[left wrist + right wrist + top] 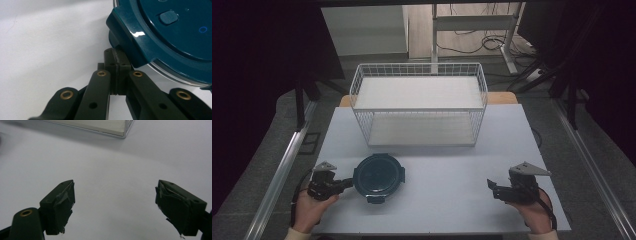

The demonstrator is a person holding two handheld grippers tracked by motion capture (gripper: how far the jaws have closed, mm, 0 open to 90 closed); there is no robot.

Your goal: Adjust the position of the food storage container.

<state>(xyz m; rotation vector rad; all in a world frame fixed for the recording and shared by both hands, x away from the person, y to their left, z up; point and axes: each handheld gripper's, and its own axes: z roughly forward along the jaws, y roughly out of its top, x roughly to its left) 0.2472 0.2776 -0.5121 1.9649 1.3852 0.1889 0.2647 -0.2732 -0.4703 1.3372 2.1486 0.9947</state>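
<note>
The round dark-teal plastic lidded container lies on the white table, at 6 o'clock from the white wire basket. At the container's 9 o'clock, the left gripper is closed, tips against a lid latch. The right gripper, far at 3 o'clock, stands open, holding nothing.

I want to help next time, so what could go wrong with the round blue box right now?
The left gripper is shut, with its tips right at a lid clip of the round blue container. It may only nudge the container across the smooth table, or pop the clip loose.
The right gripper is open and far off, so nothing steadies the container.
</note>
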